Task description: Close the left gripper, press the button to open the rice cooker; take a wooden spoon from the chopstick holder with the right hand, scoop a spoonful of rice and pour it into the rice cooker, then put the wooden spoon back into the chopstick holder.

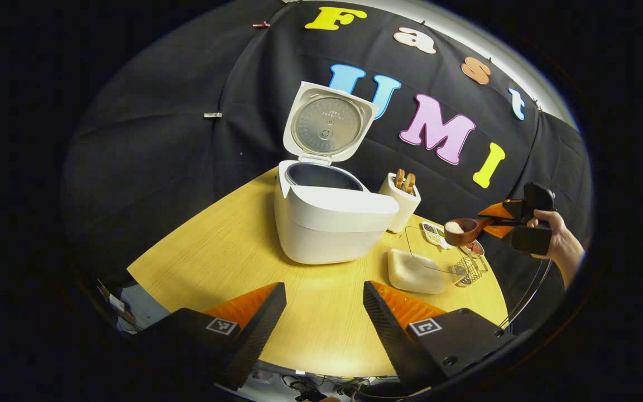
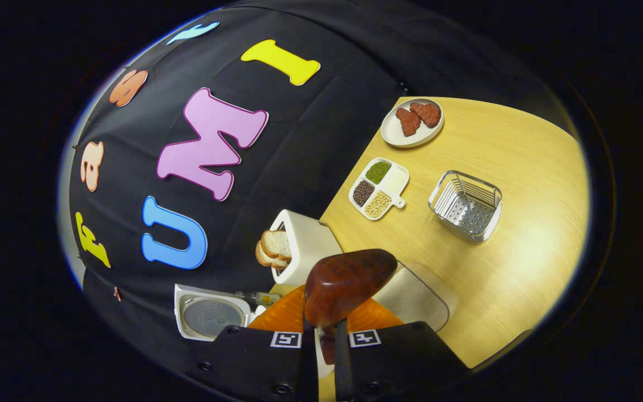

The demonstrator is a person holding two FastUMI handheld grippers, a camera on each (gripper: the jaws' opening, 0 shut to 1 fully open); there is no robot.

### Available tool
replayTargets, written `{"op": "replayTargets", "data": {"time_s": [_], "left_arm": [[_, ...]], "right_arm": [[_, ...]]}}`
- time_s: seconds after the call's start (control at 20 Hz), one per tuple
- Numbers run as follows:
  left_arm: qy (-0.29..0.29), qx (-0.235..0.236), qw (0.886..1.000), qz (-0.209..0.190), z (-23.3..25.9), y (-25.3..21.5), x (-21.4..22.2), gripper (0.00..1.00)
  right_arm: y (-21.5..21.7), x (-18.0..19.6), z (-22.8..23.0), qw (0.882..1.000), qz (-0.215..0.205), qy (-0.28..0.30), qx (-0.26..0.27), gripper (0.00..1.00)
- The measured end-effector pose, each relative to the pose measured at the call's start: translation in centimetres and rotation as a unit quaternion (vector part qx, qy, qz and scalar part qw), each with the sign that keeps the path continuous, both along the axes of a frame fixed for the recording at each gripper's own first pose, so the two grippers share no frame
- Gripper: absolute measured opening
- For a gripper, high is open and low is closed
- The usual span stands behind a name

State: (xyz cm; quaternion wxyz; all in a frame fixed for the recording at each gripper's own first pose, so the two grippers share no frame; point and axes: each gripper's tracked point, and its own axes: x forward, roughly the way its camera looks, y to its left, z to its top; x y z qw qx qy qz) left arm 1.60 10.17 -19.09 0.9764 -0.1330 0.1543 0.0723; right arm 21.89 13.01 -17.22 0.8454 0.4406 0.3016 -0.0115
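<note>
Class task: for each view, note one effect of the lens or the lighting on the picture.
Left gripper view: the fisheye bows the yellow wooden table's edge, and light glares off its top near the white rice cooker. Right gripper view: the brown wooden spoon, very close, looms large and soft.

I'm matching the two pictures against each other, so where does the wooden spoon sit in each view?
Left gripper view: wooden spoon at right, held above the table, rice in its bowl.
Right gripper view: wooden spoon low centre, clamped between the gripper's own fingers.
Shared landmark: the rice cooker's open lid.

Bare table [image 1: 232, 251] before open rice cooker [image 1: 327, 223]
</note>
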Motion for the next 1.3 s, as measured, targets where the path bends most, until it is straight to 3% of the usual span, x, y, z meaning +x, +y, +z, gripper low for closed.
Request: {"op": "replayTargets", "data": {"time_s": [0.2, 0.25, 0.3, 0.9, 1.05, 1.3], "left_arm": [[-0.001, -0.001, 1.000, 0.005, -0.2, 0.6, -0.4, 0.96], [0.000, 0.004, 1.000, 0.007, -0.2, 0.9, -0.5, 0.98], [0.000, 0.007, 1.000, 0.010, -0.1, 1.3, -0.7, 0.95], [-0.001, 0.001, 0.999, 0.036, -0.3, 5.0, -2.2, 0.98], [0.004, -0.021, 0.998, 0.055, -0.7, 6.0, -2.5, 0.96], [0.006, -0.017, 0.997, 0.069, -0.7, 7.8, -2.3, 0.96]], "right_arm": [[4.8, 0.7, 2.7, 0.999, 0.026, -0.010, 0.044, 0.16], [6.0, 0.8, 3.3, 0.998, 0.035, -0.012, 0.053, 0.12], [7.4, 0.9, 3.6, 0.997, 0.044, -0.012, 0.059, 0.16], [21.9, 2.1, 4.1, 0.991, 0.103, -0.018, 0.081, 0.16], [25.1, 2.4, 3.5, 0.990, 0.123, -0.033, 0.060, 0.16], [29.4, 3.6, 1.6, 0.981, 0.173, -0.083, -0.039, 0.16]]}}
